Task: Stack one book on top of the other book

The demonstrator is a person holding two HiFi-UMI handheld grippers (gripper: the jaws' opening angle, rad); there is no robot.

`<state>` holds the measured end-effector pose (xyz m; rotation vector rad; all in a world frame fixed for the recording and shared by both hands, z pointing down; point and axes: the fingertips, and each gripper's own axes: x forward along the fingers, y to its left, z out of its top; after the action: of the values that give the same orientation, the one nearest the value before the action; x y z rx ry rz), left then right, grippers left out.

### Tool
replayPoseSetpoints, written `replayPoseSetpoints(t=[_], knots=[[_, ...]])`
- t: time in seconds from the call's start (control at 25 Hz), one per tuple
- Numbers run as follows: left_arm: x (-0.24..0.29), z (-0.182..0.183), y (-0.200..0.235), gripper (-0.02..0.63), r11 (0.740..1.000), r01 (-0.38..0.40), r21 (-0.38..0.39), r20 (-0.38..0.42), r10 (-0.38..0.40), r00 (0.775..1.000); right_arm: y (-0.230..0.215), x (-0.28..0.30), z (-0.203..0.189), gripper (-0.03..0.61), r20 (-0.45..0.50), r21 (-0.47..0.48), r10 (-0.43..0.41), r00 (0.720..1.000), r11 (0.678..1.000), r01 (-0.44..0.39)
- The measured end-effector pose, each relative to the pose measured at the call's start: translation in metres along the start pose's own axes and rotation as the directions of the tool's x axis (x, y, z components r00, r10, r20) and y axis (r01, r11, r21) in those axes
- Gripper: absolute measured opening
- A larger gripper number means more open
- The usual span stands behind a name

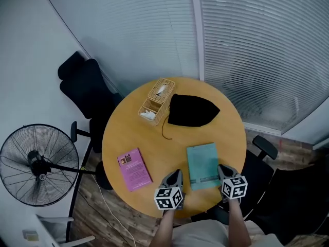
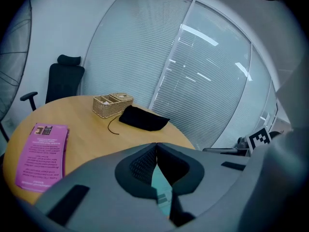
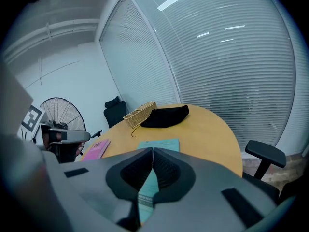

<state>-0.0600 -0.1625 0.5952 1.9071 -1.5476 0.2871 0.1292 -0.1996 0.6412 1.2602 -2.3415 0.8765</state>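
A teal book lies flat near the front of the round wooden table. A pink book lies to its left, apart from it. My left gripper hovers just left of the teal book's near corner, jaws shut and empty. My right gripper sits at the teal book's right near corner, also shut with nothing in it. In the left gripper view the pink book is at far left and the teal book shows under the shut gripper. The right gripper view shows the teal book beyond its shut gripper.
A wicker basket and a black pouch with a cord lie at the table's far side. Black chairs stand at the left and right. A floor fan stands at left. Window blinds fill the background.
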Motion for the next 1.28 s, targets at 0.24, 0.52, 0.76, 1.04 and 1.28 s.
replayPoseSetpoints(t=[0.24, 0.52, 0.76, 1.04, 1.28], knots=[[0.011, -0.004, 0.01, 0.029, 0.999, -0.031, -0.028, -0.009, 0.03, 1.0, -0.004, 0.013, 0.0, 0.023, -0.034, -0.023, 0.003, 0.999, 1.0, -0.004], [0.007, -0.015, 0.018, 0.029, 0.997, -0.05, -0.052, -0.018, 0.049, 0.999, -0.003, 0.011, -0.008, 0.023, -0.057, -0.041, 0.004, 0.998, 0.999, -0.007], [0.01, -0.023, 0.023, 0.029, 0.998, -0.049, -0.046, -0.031, 0.047, 0.998, -0.004, 0.017, -0.016, 0.023, -0.064, -0.037, -0.006, 0.998, 0.999, 0.003], [0.037, -0.045, 0.022, 0.029, 0.996, -0.025, -0.084, -0.054, 0.02, 0.998, -0.001, 0.025, -0.029, 0.023, -0.092, -0.06, -0.005, 0.996, 0.998, -0.001], [0.064, -0.08, 0.015, 0.031, 0.993, 0.007, -0.121, -0.104, -0.02, 0.994, -0.006, 0.033, -0.043, 0.025, -0.095, -0.003, 0.037, 0.995, 0.999, -0.038]])
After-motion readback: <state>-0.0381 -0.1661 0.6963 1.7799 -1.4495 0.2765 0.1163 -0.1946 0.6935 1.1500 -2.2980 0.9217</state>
